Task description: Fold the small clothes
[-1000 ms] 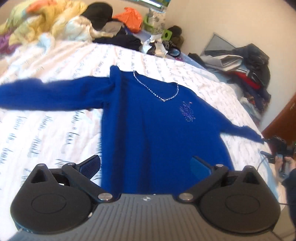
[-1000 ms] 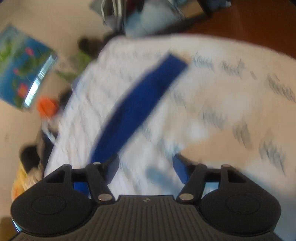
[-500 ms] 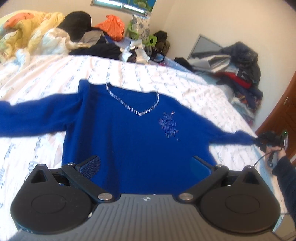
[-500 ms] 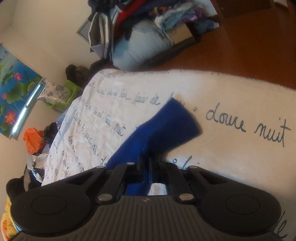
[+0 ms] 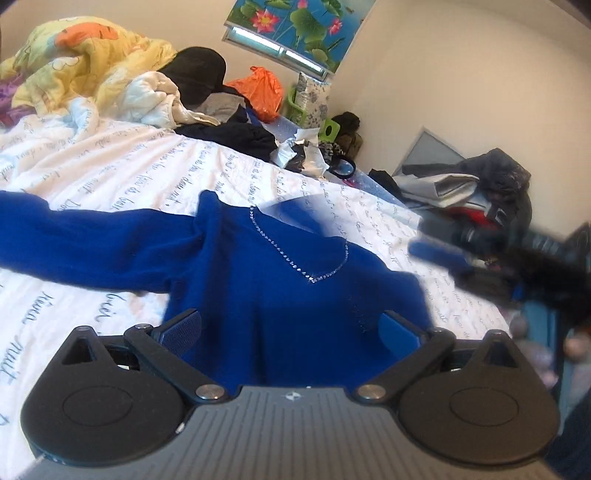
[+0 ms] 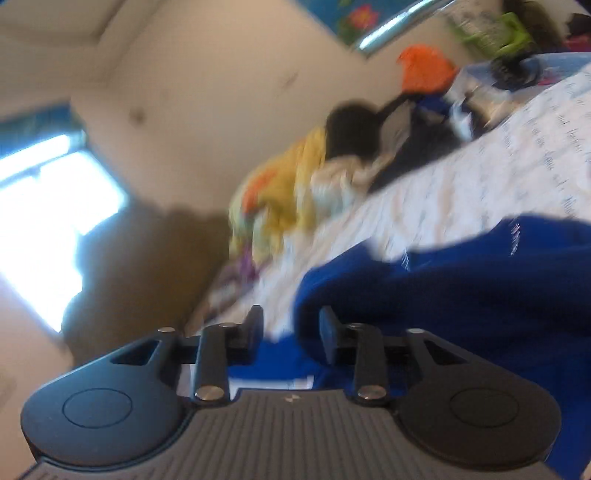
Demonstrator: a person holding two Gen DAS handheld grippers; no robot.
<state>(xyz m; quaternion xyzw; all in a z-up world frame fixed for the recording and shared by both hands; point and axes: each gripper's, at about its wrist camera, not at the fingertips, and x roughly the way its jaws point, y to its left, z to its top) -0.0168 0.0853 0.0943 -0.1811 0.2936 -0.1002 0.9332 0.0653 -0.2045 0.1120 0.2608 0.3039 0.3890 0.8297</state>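
Sleeve fold done on my right: right gripper (image 6: 291,328) has swung the cuff in over the royal-blue knit sweater (image 5: 280,295), jaws opening, nothing pinched. Left gripper (image 5: 291,332) wide open, empty, sweater body just ahead on the white script-print sheet (image 5: 122,173). Soft fuzzy knit, rhinestone V-neck; left sleeve remains.

Royal blue sweater (image 5: 280,295) with silver rhinestone neckline (image 5: 295,264), on white sheet (image 5: 122,170) printed with dark cursive script. Beyond sweater: yellow-and-orange quilt (image 5: 74,62), black garment (image 5: 197,74), orange bag (image 5: 262,90). Above bag: lotus-print blind (image 5: 295,27), pink blooms, green leaves.
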